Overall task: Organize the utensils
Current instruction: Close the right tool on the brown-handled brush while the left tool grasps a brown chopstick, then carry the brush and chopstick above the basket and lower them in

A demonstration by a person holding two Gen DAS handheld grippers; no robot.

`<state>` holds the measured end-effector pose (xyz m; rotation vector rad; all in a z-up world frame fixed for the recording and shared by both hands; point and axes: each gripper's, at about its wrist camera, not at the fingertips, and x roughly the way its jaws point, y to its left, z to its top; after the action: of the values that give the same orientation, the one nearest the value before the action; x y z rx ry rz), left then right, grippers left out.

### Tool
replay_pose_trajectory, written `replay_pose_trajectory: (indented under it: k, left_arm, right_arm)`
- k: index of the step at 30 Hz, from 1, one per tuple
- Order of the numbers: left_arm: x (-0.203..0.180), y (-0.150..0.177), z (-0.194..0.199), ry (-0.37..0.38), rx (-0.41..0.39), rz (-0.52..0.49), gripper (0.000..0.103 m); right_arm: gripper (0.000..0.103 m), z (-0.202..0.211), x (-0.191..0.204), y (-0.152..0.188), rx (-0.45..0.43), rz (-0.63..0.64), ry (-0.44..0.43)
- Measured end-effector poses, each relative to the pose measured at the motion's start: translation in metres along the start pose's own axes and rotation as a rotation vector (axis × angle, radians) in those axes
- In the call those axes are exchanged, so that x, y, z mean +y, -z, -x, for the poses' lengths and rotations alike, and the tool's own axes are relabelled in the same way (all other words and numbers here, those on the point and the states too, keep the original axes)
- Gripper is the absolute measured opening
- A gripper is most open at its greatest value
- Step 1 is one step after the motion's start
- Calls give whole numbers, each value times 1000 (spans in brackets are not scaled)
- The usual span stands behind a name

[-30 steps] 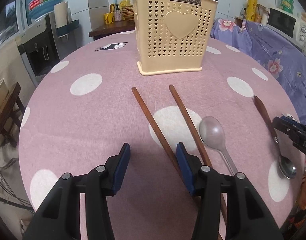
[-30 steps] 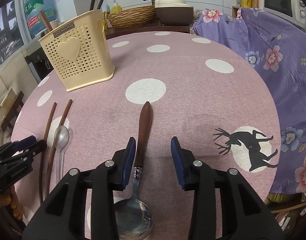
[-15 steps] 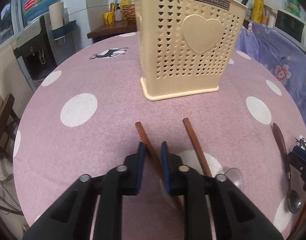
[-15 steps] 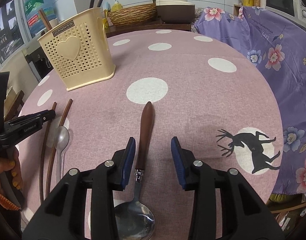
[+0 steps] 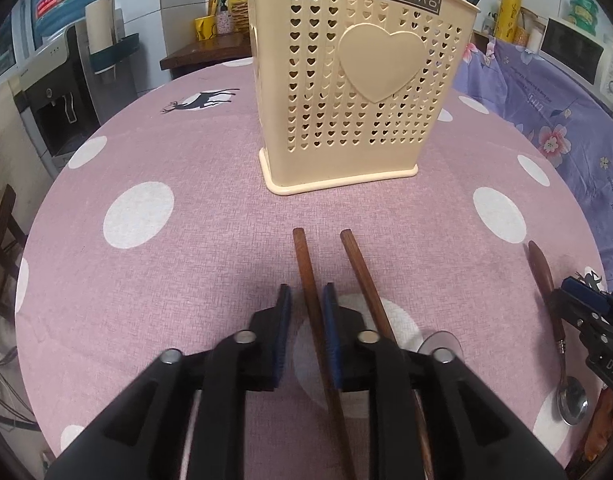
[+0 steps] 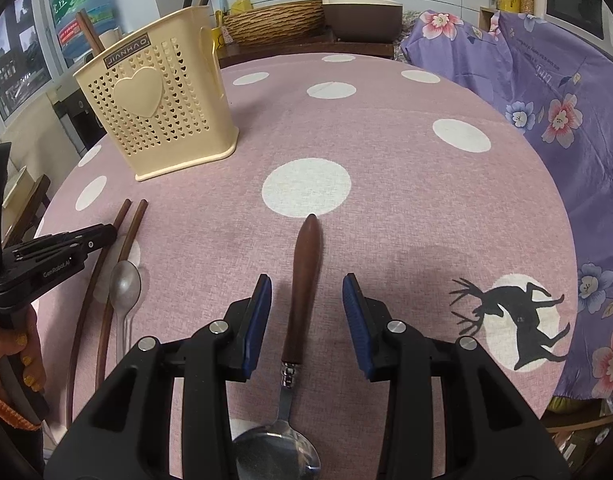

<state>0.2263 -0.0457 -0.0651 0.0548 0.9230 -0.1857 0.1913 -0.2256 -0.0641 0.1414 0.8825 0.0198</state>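
A cream utensil basket (image 5: 358,80) with heart holes stands upright on the pink dotted table (image 5: 186,160); it also shows in the right wrist view (image 6: 154,108). Two brown chopsticks lie side by side in front of it. My left gripper (image 5: 306,300) straddles the left chopstick (image 5: 310,292), jaws narrowly apart, the right pad touching it; the other chopstick (image 5: 362,276) lies just right. A silver spoon (image 6: 124,292) lies beside them. My right gripper (image 6: 306,292) is open around the wooden handle of a second spoon (image 6: 302,296), not touching it.
Dark utensils stand inside the basket. A purple floral cloth (image 6: 546,92) covers furniture to the right. A water dispenser (image 5: 54,92) stands left of the table. A wicker basket (image 6: 274,24) and a pot sit behind on a counter.
My left gripper moved forward over the left chopstick and narrowed, was tightest half a second ago, and now stands slightly wider. The chopsticks lie closer together. The right gripper stays still and open.
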Motion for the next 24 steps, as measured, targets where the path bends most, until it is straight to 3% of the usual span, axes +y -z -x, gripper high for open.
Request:
replay_pose_trajectory:
  k: [2,8,11,14,17,24]
  left_arm:
    - [0,2,1,-9,0,4,40]
    - [-9,4,0,-58,-16,-38,39]
    - [-9,0,-4,-61,-19,-39,35]
    - [-12,-5,-7,-64,-17,-50,22]
    - [-17,-7,-8,-65,-12,-72,11]
    - [-16,-8,-9,-55,-7,-71,9]
  right_arm:
    - [38,-4,5,-2,10,16,11]
    - [38,-14,10,-6,29,34,41]
    - [31,-19,14,-10,30,50,58]
    - [20,-23,15,-14,26,63,79]
    - [17,-24,12,-19,32,53,65]
    - [17,-25,9,-23,39,33,26]
